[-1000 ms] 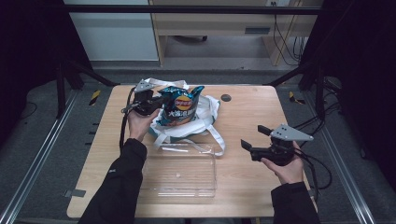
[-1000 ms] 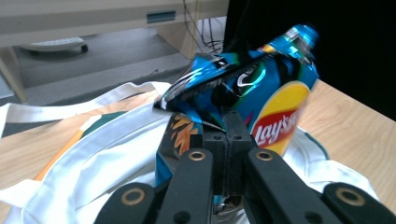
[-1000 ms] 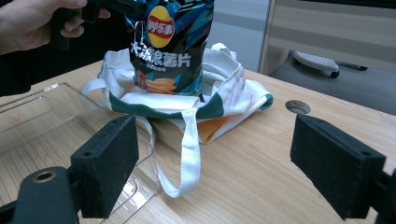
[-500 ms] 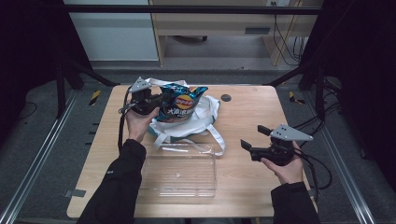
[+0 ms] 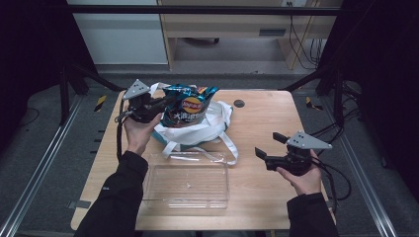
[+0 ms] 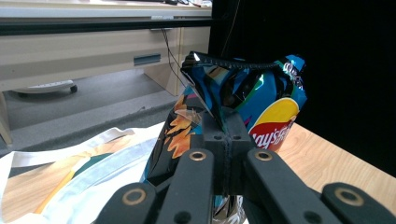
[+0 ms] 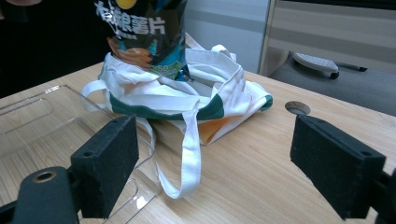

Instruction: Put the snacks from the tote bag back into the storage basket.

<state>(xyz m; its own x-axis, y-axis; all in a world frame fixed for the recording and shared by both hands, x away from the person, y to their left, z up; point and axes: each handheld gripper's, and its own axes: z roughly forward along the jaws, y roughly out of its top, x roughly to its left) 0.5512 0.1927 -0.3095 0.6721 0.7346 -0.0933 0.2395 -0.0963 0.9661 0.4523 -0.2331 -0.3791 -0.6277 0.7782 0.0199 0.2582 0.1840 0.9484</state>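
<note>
Lifting my left gripper [image 5: 165, 102] higher than before, clenched on chip bag [image 5: 190, 109] above tote bag [image 5: 217, 123], right gripper [image 5: 269, 149] unmoved, jaws released.

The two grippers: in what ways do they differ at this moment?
The left gripper is shut, pinching the chip bag above the white tote bag; the right gripper stands open and holds nothing. The left is at the table's far left, over the tote; the right hovers at the near right, apart from everything. Both are black, hand-held and carry a grey plate.
</note>
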